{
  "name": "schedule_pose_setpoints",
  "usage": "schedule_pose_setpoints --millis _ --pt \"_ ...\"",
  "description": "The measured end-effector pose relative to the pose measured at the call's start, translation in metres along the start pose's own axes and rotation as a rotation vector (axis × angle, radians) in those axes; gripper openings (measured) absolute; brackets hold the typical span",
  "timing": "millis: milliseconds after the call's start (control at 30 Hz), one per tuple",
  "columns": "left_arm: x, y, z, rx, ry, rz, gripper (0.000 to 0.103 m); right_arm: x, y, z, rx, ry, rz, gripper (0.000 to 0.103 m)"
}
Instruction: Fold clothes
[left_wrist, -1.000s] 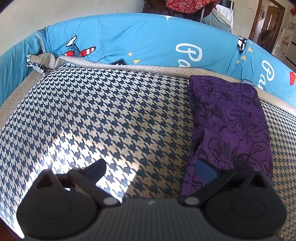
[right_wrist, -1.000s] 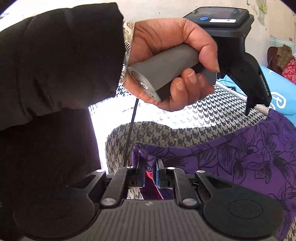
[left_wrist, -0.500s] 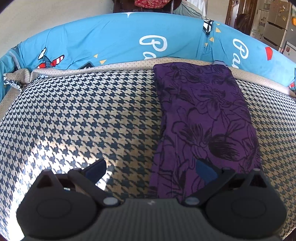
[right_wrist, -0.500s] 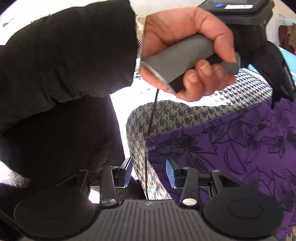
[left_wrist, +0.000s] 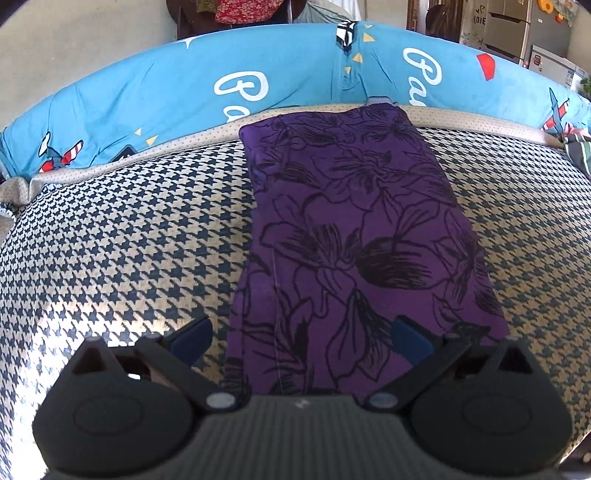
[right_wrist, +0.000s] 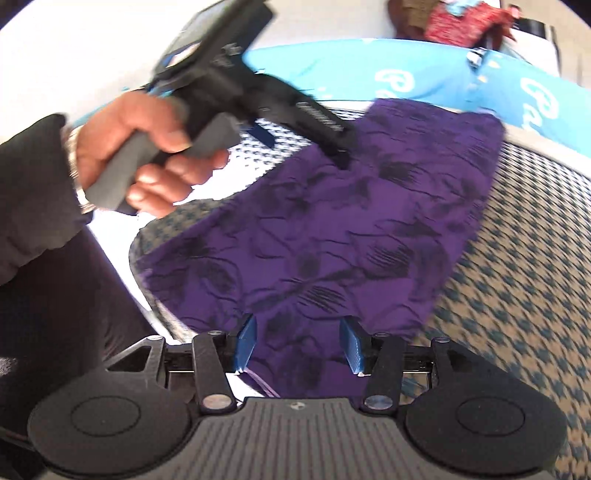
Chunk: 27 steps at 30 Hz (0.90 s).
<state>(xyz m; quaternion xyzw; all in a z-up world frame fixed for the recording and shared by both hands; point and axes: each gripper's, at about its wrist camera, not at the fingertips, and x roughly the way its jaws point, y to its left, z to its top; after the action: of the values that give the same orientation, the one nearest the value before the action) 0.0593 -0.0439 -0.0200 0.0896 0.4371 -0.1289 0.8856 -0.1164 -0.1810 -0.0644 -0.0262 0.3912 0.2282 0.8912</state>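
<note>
A purple cloth with black flower print (left_wrist: 354, 229) lies folded into a long strip on the houndstooth mattress (left_wrist: 140, 236), running from the near edge to the blue bolster. My left gripper (left_wrist: 301, 338) hangs open above the strip's near end, holding nothing. In the right wrist view the same cloth (right_wrist: 332, 229) lies flat below my right gripper (right_wrist: 299, 341). Its jaws are opening, and its blue pads (right_wrist: 246, 341) stand apart above the fabric without pressing it. A hand (right_wrist: 147, 147) holds the left gripper's handle at upper left of that view.
A blue printed bolster (left_wrist: 295, 77) rims the far side of the mattress. A beige dotted sheet edge (left_wrist: 480, 123) runs beneath it. Striped fabric (left_wrist: 580, 151) lies at the far right. The person's dark sleeve (right_wrist: 33, 192) fills the left of the right wrist view.
My right gripper let go of the cloth's corner, opened and swung right over the cloth. My left gripper moved right, from beside the cloth to above its near end.
</note>
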Motion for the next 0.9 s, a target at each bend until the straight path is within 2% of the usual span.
schedule_pose_setpoints --millis 167,267,333,500,900 --pt "0.009 -0.008 -0.001 0.023 0.021 -0.004 0.103 -0.008 -0.031 -0.011 0.164 0.016 -0.054 0.055" --pt "0.016 -0.011 -0.002 0.034 0.043 0.013 0.103 -0.004 -0.045 -0.019 0.274 0.041 -0.014 0.055" --pt "0.021 -0.011 -0.003 0.038 0.056 0.022 0.103 -0.003 -0.05 -0.024 0.323 0.027 0.014 0.055" --pt "0.026 -0.01 -0.005 0.037 0.075 0.029 0.103 -0.003 -0.053 -0.028 0.387 0.02 0.085 0.056" --pt "0.03 -0.009 -0.009 0.015 0.099 0.023 0.103 -0.002 -0.059 -0.038 0.496 0.049 0.163 0.056"
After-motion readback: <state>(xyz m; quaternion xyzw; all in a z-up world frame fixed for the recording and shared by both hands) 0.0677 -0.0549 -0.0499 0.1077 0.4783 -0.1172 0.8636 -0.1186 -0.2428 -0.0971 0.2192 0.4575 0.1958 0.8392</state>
